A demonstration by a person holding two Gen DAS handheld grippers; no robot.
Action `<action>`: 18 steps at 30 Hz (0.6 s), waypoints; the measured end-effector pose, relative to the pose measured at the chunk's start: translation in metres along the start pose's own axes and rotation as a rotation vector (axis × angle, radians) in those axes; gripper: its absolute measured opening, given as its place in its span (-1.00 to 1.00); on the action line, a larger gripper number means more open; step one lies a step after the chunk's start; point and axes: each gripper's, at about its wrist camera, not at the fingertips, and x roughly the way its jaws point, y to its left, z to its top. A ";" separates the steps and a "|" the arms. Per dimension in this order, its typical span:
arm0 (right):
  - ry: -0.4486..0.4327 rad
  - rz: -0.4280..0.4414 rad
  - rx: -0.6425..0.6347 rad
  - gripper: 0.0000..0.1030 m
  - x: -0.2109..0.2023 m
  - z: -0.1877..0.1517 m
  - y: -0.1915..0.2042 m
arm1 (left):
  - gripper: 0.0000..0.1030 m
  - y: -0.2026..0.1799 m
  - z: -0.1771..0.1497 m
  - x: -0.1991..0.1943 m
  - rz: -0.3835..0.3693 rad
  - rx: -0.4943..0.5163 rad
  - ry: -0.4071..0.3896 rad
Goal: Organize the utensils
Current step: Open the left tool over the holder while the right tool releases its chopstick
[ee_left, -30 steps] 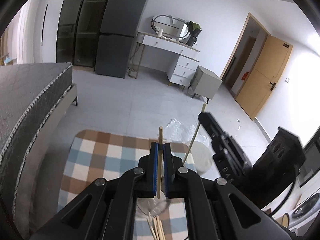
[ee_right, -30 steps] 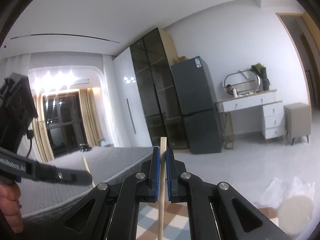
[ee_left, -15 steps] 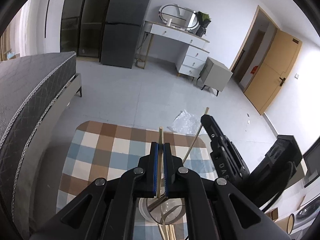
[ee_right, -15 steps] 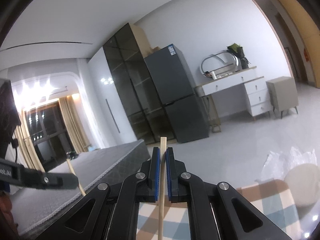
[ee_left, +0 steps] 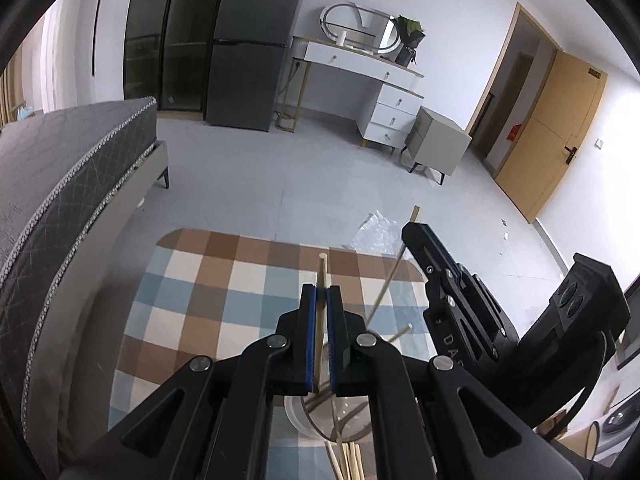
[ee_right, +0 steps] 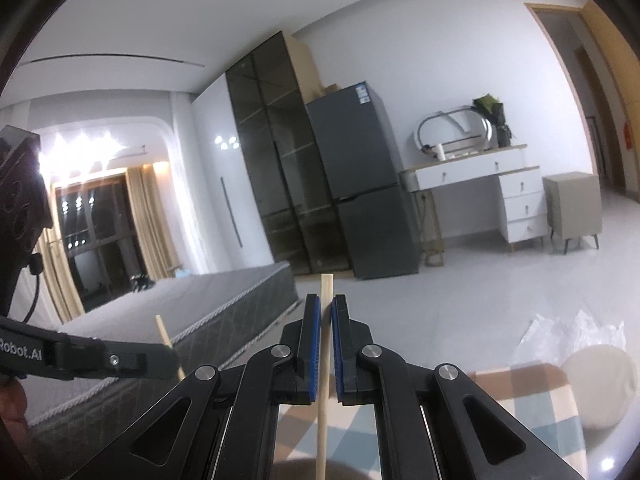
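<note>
Two upright wooden chopsticks, clamped

A home bedroom: a grey bed, dark fridge, white dressing table with mirror, checked rug.

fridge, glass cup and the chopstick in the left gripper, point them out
fridge (ee_left: 256,44), left wrist view, upper door
glass cup (ee_left: 340,416), left wrist view, near rim
chopstick (ee_left: 322,266), left wrist view, tip above the pads

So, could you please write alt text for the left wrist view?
The left gripper is shut on a wooden chopstick above a clear glass cup on a checked cloth. At right, the right gripper holds another chopstick.
</note>
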 end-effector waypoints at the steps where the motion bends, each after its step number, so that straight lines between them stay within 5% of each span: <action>1: 0.013 0.007 -0.005 -0.90 -0.001 0.000 -0.001 | -0.99 0.001 -0.001 0.000 -0.009 -0.007 0.011; 12: 0.140 0.025 -0.031 -0.83 -0.032 -0.015 -0.004 | -0.98 0.001 -0.025 0.008 -0.088 0.015 0.161; 18: 0.140 -0.008 0.010 -0.38 -0.074 -0.011 -0.013 | -0.49 0.000 -0.032 -0.026 -0.029 -0.017 0.110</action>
